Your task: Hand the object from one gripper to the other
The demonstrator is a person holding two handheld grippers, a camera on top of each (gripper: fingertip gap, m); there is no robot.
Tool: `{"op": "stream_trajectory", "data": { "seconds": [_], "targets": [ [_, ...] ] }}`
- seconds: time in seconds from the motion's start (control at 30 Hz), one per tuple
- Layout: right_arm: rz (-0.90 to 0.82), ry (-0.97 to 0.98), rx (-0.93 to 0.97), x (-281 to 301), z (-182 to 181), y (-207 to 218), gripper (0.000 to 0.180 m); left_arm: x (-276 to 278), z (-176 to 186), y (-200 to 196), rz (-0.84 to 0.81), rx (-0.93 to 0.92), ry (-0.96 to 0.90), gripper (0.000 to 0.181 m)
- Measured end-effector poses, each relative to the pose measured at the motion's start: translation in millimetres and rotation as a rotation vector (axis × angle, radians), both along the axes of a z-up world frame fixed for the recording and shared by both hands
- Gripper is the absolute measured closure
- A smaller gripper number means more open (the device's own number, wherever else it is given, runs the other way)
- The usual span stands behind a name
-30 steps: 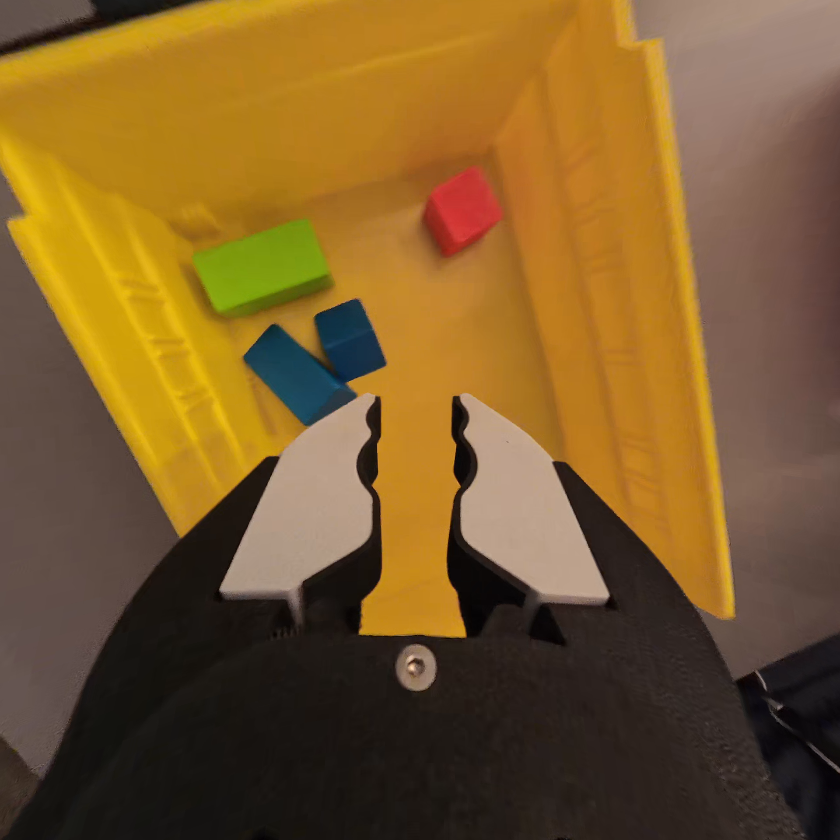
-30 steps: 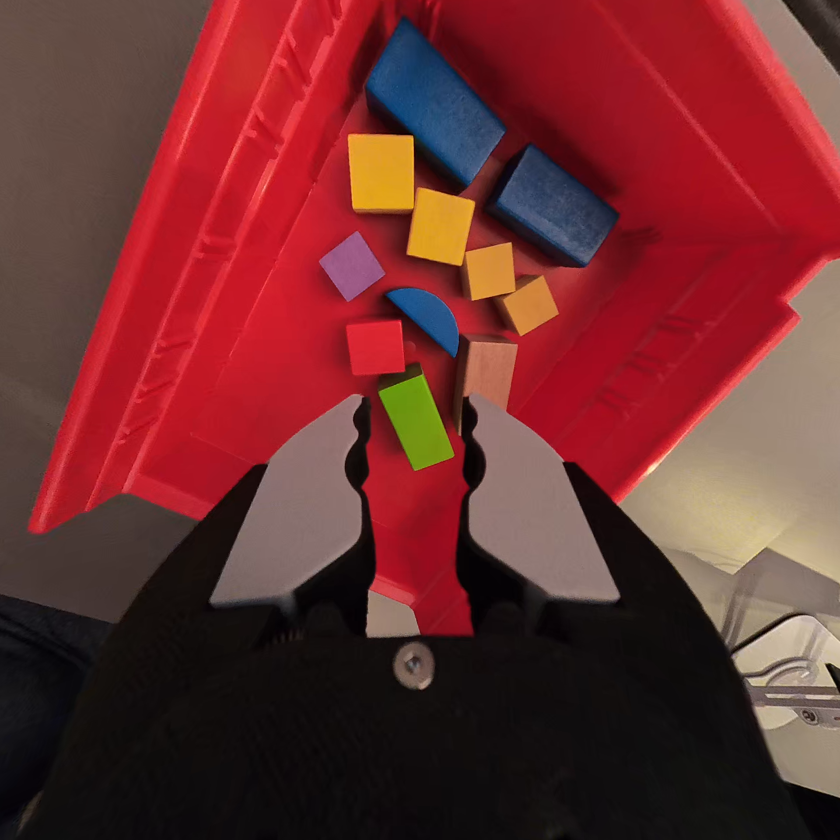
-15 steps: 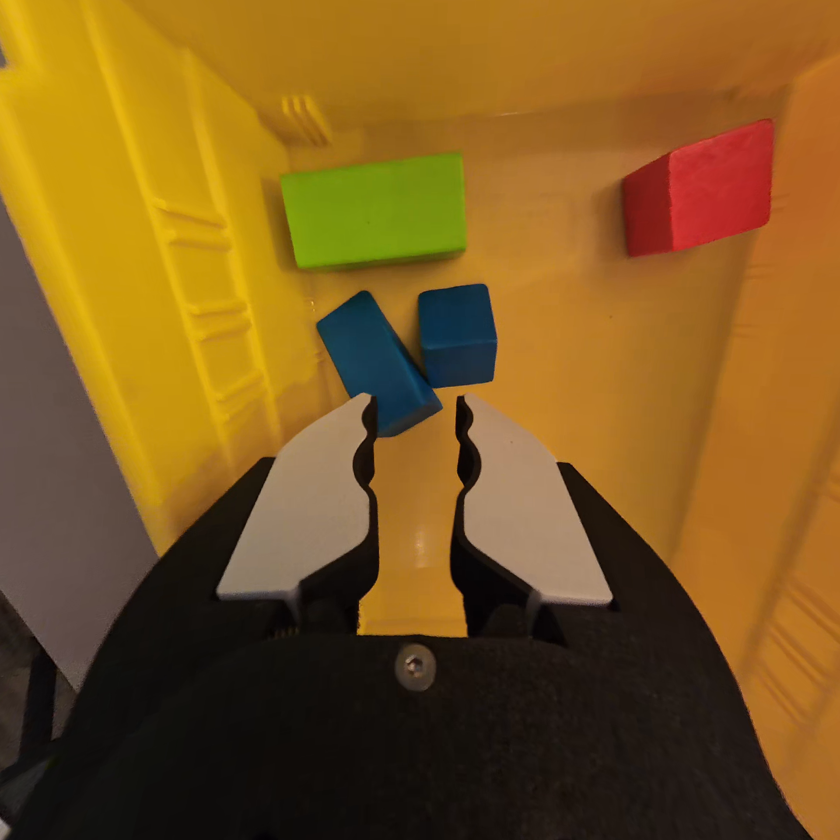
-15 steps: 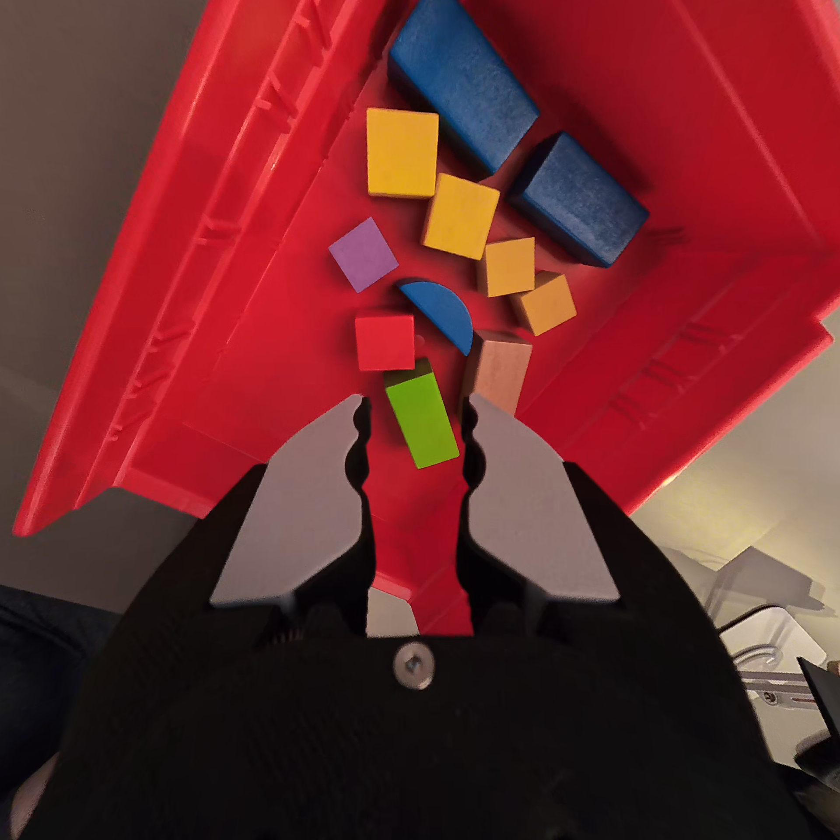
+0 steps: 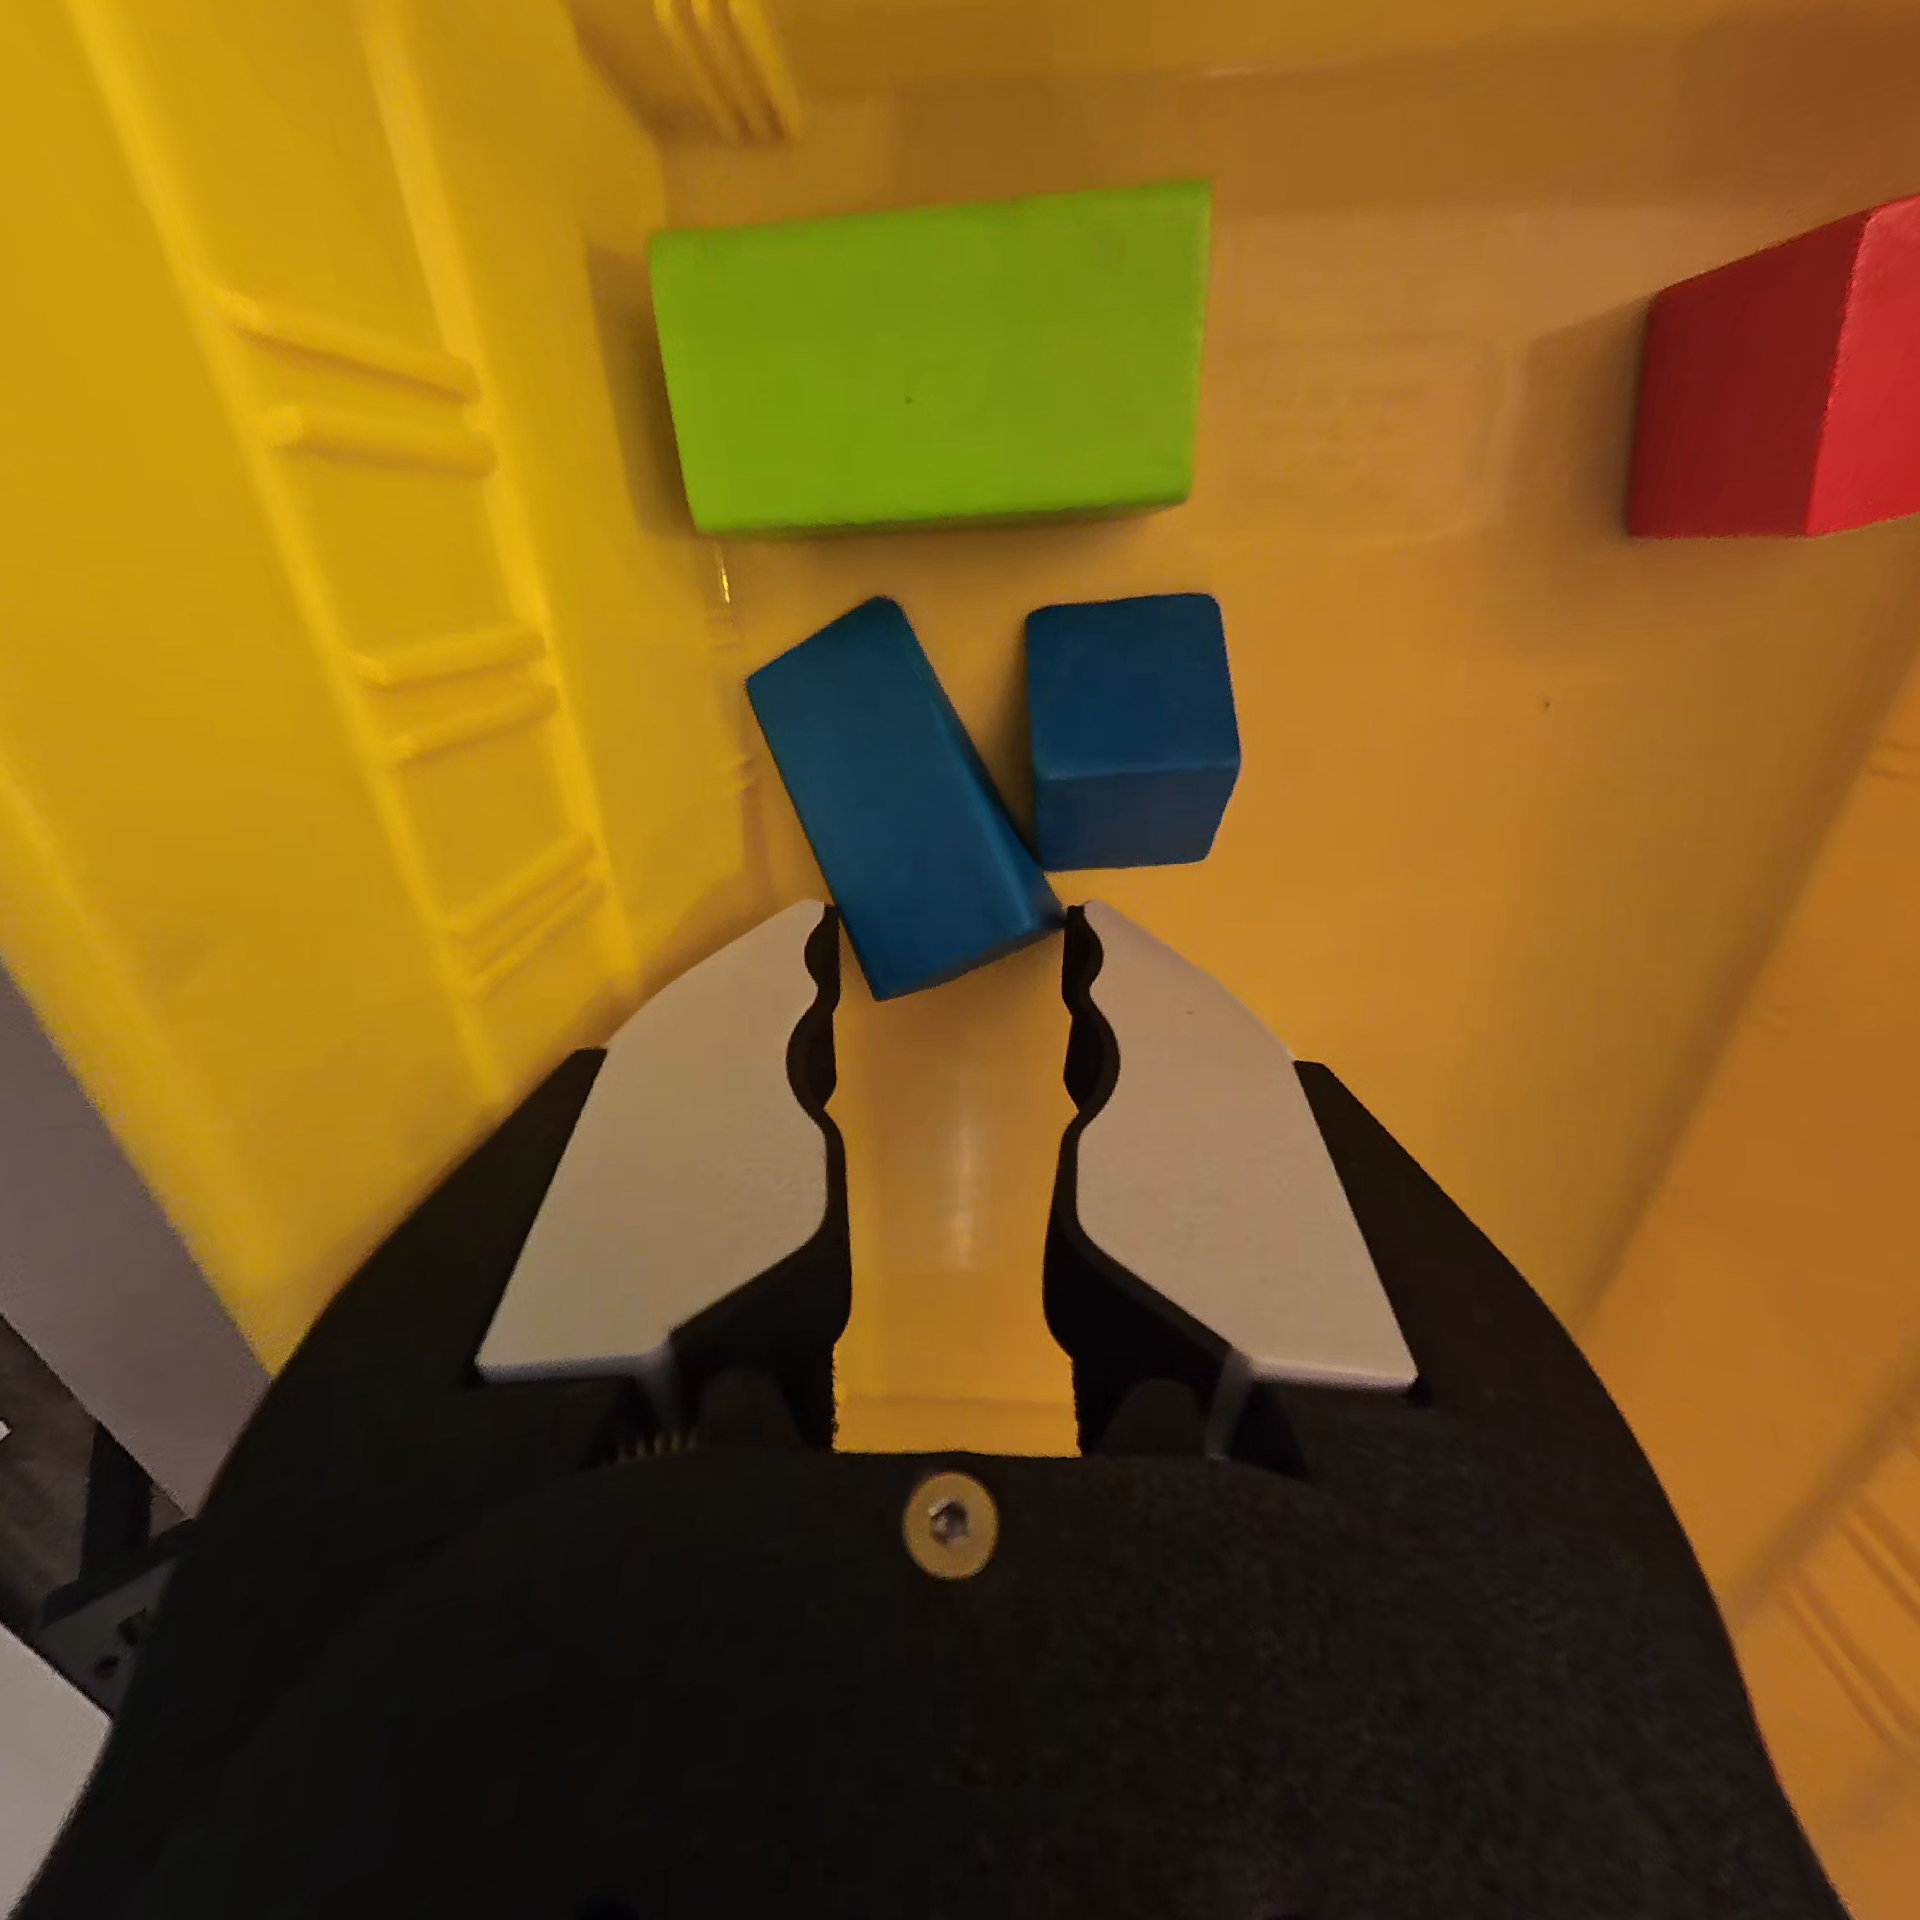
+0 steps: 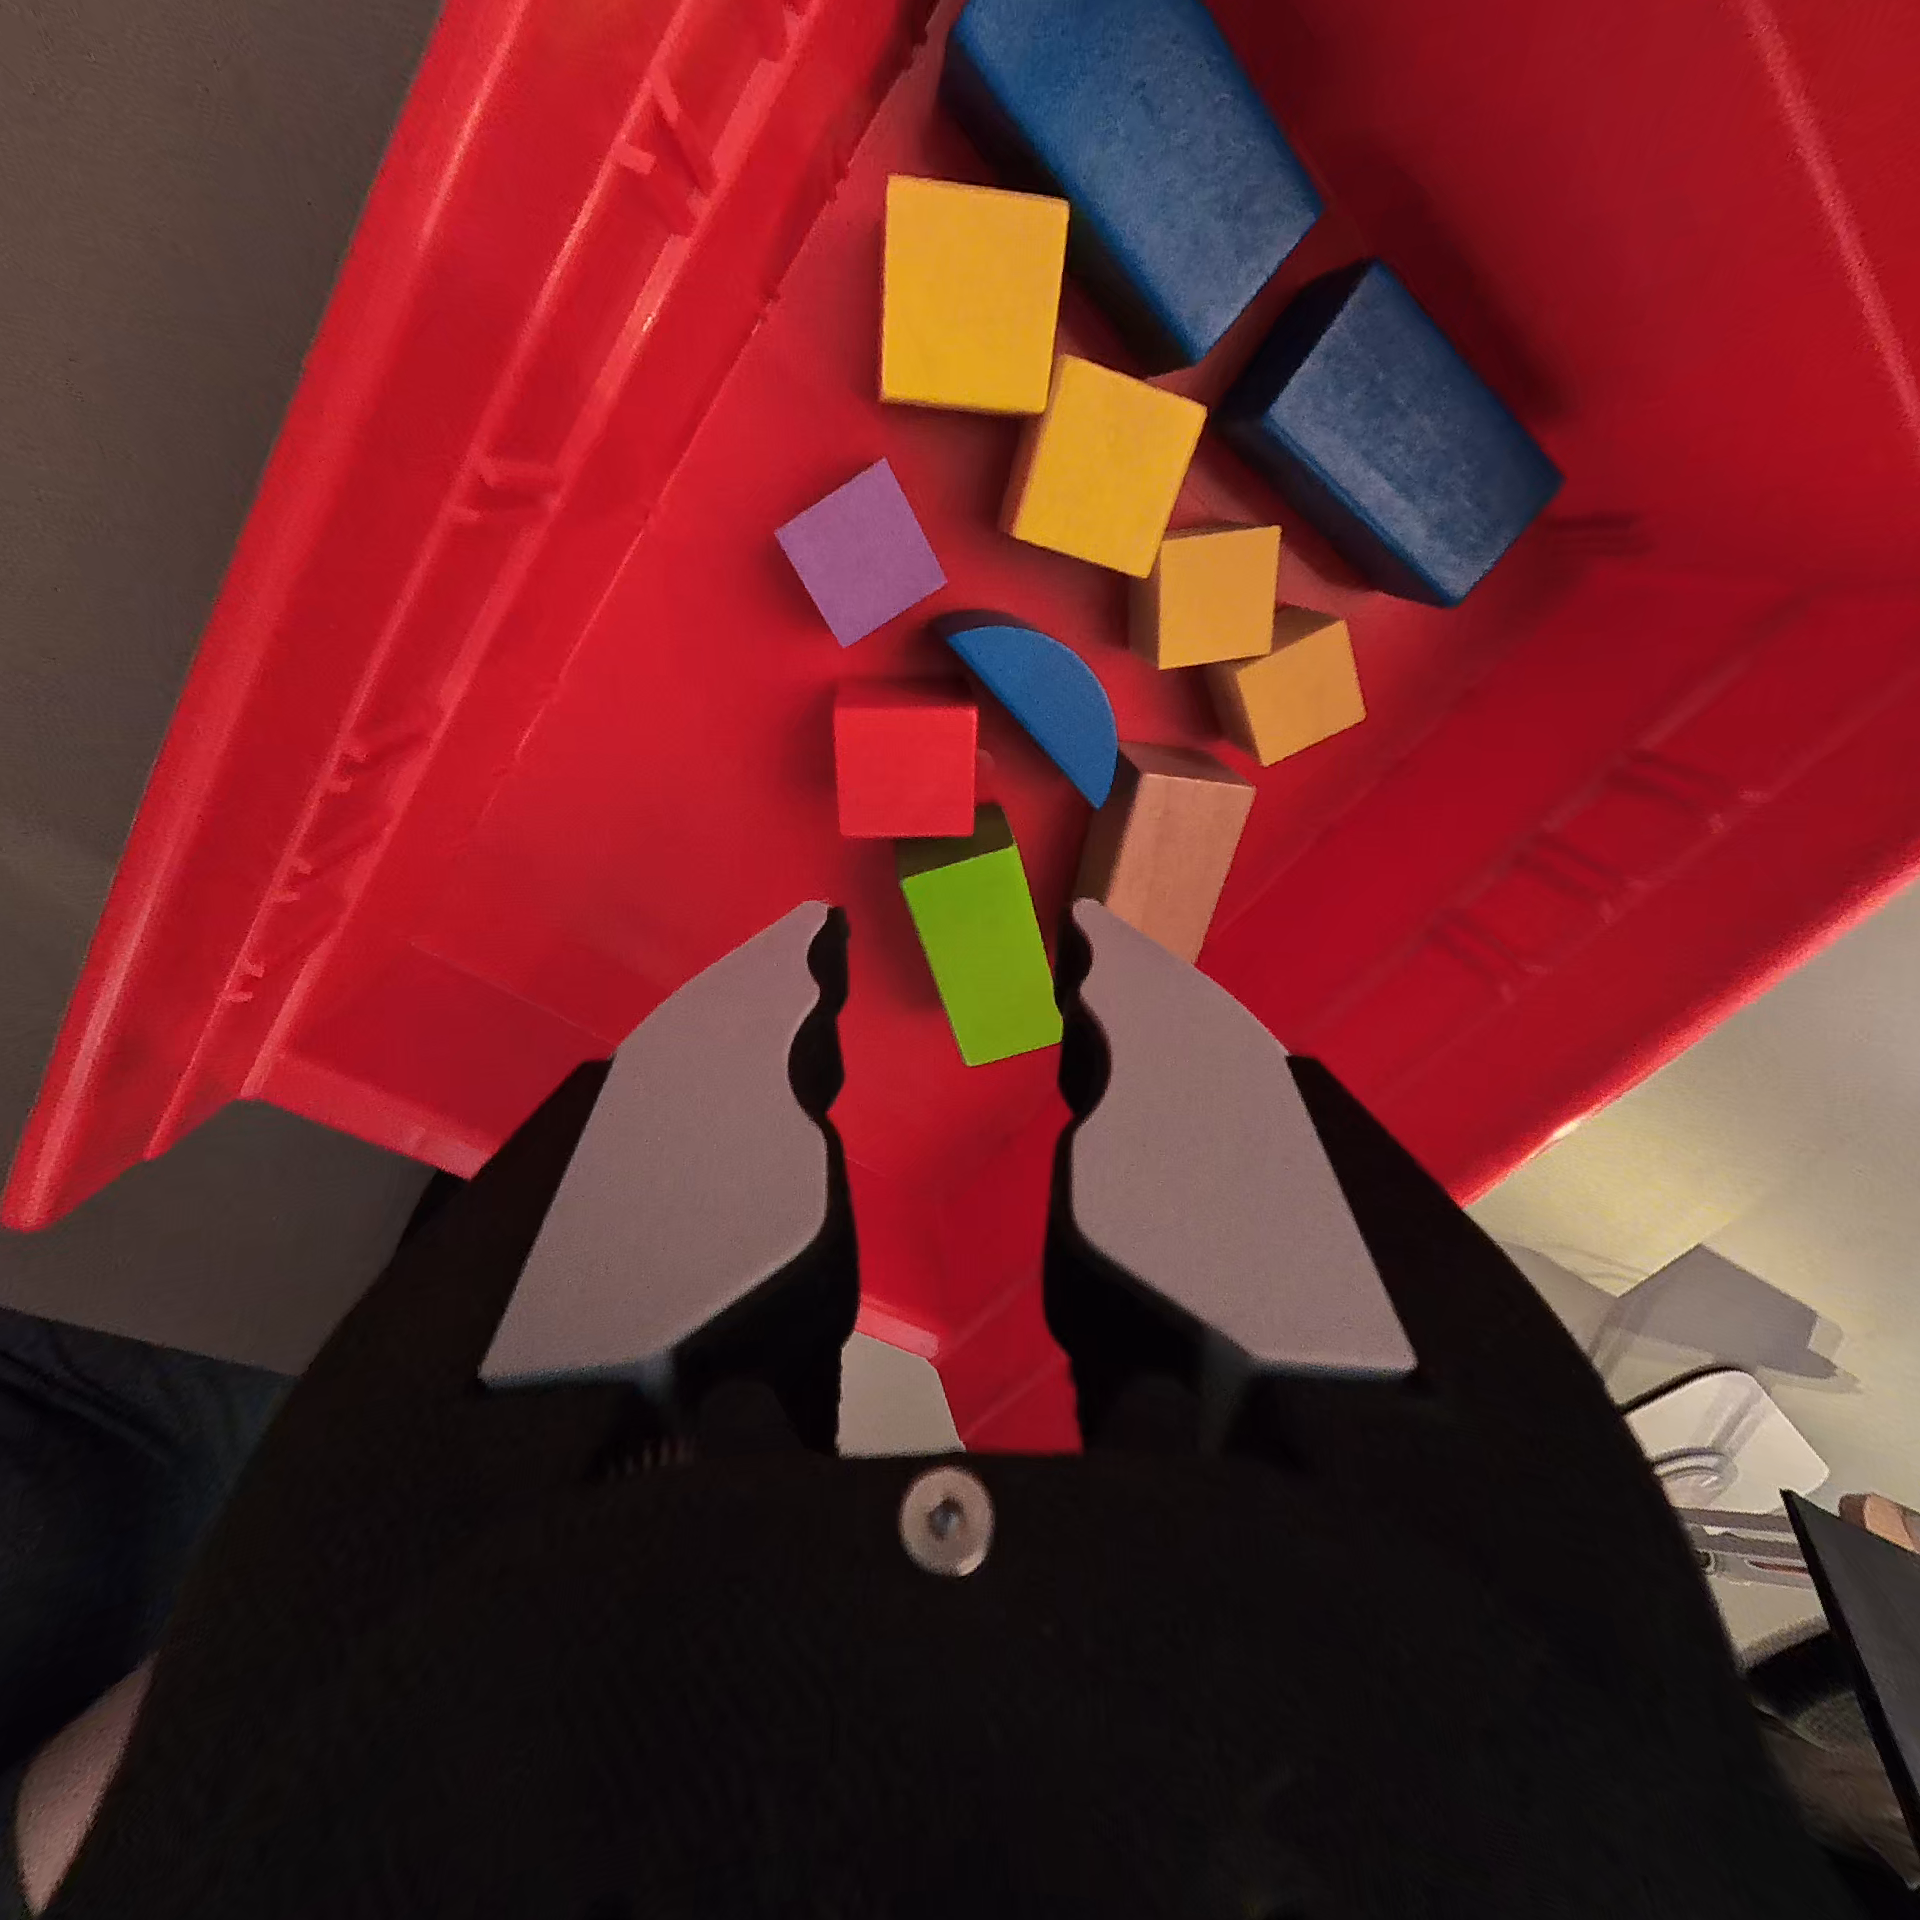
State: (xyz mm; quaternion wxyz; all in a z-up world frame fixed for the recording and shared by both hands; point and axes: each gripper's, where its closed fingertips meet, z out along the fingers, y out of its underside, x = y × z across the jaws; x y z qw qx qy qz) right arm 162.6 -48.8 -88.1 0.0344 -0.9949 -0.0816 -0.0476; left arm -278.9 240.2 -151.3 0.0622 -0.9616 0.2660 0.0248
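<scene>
the left tongs (image 5: pixel 945 914) are spread wide at the near end of the long blue block (image 5: pixel 894 800) in the yellow bin (image 5: pixel 312 520), so they should straddle it squarely before squeezing, while the right tongs (image 6: pixel 951 914) hang spread over the red bin (image 6: pixel 468 520).

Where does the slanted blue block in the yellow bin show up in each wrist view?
Left wrist view: the slanted blue block lies on the yellow bin floor, its near end between the open left gripper tips.
Right wrist view: not in it; only the red bin shows.
Shared landmark: none; the views show different bins.
</scene>
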Motion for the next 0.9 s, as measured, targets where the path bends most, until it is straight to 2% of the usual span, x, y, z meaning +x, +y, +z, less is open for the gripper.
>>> {"op": "stream_trajectory", "data": {
  "seconds": [0.5, 0.7, 0.9],
  "targets": [
    [0.001, -0.003, -0.015, -0.2, -1.5, -4.3, 0.14, 0.1, 6.8, -1.9, -0.056, -0.004, -0.022, 0.141],
    [-0.001, -0.019, 0.006, -0.3, 3.6, -2.9, 0.14, -0.6, 41.5, -9.0, -0.095, 0.037, -0.109, 0.142],
    [0.007, -0.014, 0.18, -4.4, 28.3, 19.1, 0.143, 35.2, 99.4, -35.2, -0.258, 0.066, -0.453, 0.142]
  ]
}}
